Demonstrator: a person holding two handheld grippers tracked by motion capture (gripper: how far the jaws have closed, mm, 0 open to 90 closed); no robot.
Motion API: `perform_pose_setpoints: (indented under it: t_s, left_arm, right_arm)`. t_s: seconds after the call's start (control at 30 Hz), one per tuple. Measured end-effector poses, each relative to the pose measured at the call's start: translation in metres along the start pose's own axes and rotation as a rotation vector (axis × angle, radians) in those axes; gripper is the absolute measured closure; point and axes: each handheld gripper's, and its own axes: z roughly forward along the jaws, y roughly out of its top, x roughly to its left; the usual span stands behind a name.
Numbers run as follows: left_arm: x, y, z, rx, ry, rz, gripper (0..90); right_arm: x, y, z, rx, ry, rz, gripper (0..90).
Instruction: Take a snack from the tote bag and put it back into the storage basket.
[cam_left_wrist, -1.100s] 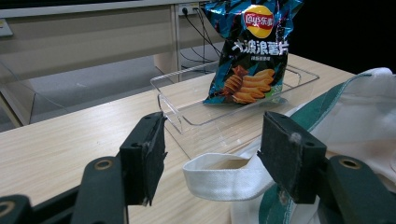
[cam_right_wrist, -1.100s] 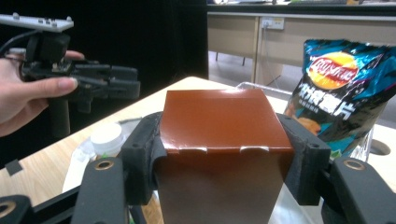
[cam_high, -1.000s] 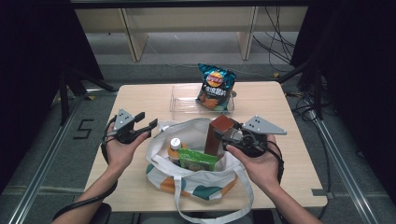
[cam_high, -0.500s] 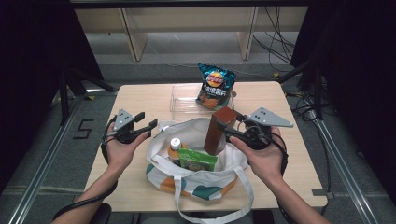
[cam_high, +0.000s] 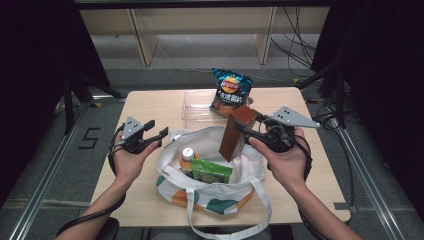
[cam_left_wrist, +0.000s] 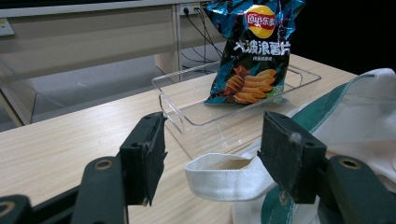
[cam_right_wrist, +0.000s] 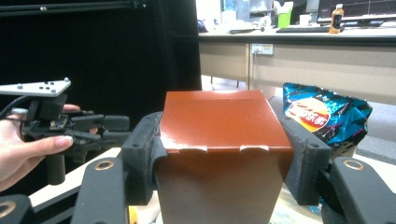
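Brown carton (cam_high: 239, 131) clamped near its top in right gripper (cam_high: 250, 131), tilted above the tote bag (cam_high: 220, 187). Could slip or catch the bag rim if lifted carelessly. Left gripper (cam_high: 156, 131) wide, empty, beside bag handle (cam_left_wrist: 224, 179).

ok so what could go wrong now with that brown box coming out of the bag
The right gripper grips the brown box near its top, so the long body may swing or slip. Its lower end sits close to the tote bag rim and might snag. The left gripper is open around the bag's strap, not clamping it, so the bag could lift.
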Motion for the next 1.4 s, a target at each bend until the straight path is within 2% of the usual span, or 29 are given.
perform_pose_setpoints:
  t_s: [0.17, 0.2, 0.3, 0.37, 0.4, 0.43, 0.47, 0.5, 0.63, 0.67, 0.9, 1.27, 1.3, 1.4]
  left_arm:
    - [0.000, 0.000, 0.000, -0.001, 0.000, 0.001, 39.6]
    - [0.000, 0.000, 0.000, -0.001, 0.000, 0.001, 39.6]
    - [0.000, 0.000, 0.000, -0.001, 0.000, 0.001, 39.6]
    - [0.000, 0.000, 0.000, 0.000, 0.000, 0.000, 39.6]
    - [0.000, 0.000, 0.000, 0.000, -0.001, 0.001, 39.6]
    - [0.000, 0.000, 0.000, 0.000, -0.001, 0.003, 39.6]
    - [0.000, 0.000, 0.000, -0.001, -0.001, 0.004, 39.6]
    - [0.000, 0.000, 0.000, 0.000, -0.001, 0.003, 39.6]
    - [0.000, 0.000, 0.000, 0.000, -0.002, 0.004, 39.6]
    - [-0.001, 0.000, 0.000, 0.001, -0.001, 0.003, 39.6]
    - [-0.001, 0.000, 0.000, 0.000, -0.004, 0.003, 39.6]
    - [-0.002, 0.000, 0.001, 0.001, -0.005, 0.001, 39.6]
    - [-0.002, 0.000, 0.001, 0.000, -0.005, 0.001, 39.6]
    - [-0.002, 0.001, 0.001, 0.003, -0.004, 0.003, 39.6]
  right_arm:
    - [-0.004, 0.003, 0.002, -0.011, -0.006, -0.031, 40.0]
    - [-0.003, 0.003, 0.002, -0.008, -0.006, -0.009, 40.0]
    - [-0.003, 0.005, 0.002, -0.007, -0.012, -0.001, 40.0]
    - [-0.004, 0.006, 0.002, -0.010, -0.004, -0.002, 40.0]
    - [-0.005, 0.007, 0.003, -0.017, -0.002, -0.018, 40.0]
    - [-0.004, 0.008, 0.003, -0.019, -0.002, -0.004, 40.0]
    - [-0.006, 0.009, 0.002, -0.024, -0.011, -0.022, 40.0]
    - [-0.005, 0.010, 0.002, -0.028, -0.007, -0.002, 40.0]
    - [-0.006, 0.015, 0.000, -0.039, -0.013, -0.017, 40.0]
    - [-0.006, 0.016, 0.000, -0.041, -0.008, -0.005, 40.0]
    - [-0.008, 0.023, -0.003, -0.058, -0.026, -0.009, 40.0]
    - [-0.011, 0.029, -0.004, -0.076, -0.027, -0.008, 40.0]
    - [-0.011, 0.030, -0.004, -0.073, -0.022, 0.006, 40.1]
    - [-0.012, 0.033, -0.004, -0.087, -0.028, -0.009, 40.0]
